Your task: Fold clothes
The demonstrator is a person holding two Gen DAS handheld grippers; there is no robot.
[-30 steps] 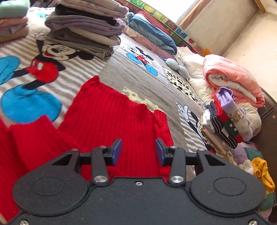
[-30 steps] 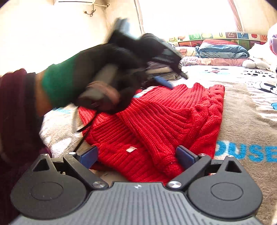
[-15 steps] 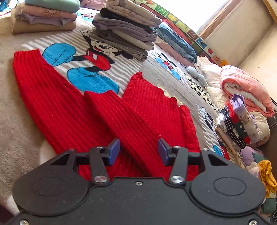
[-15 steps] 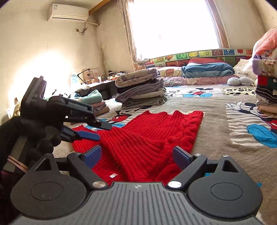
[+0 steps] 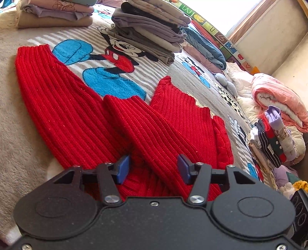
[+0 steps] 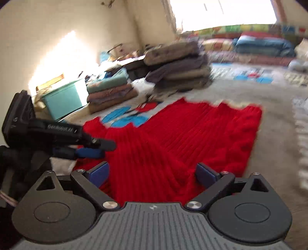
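A red ribbed knit sweater (image 5: 150, 132) lies on the Mickey Mouse blanket (image 5: 107, 84), one sleeve stretched out to the left and the other folded across the body. My left gripper (image 5: 153, 169) is open just above the sweater's near edge, holding nothing. In the right wrist view the sweater (image 6: 182, 138) fills the middle, blurred. My right gripper (image 6: 153, 173) is open over the sweater's near edge, empty. The left gripper (image 6: 90, 148) also shows there at the left, over the sweater's left side.
Stacks of folded clothes (image 5: 150, 28) stand on the blanket beyond the sweater, with another stack (image 5: 55, 13) at far left. A heap of unfolded clothes (image 5: 275, 138) and a pink quilt (image 5: 279, 100) lie at the right. A teal box (image 6: 65, 100) sits beside the bed.
My left gripper has opened wider and drawn slightly closer to the sweater's near edge. My right gripper has swung over the sweater; its view is now blurred.
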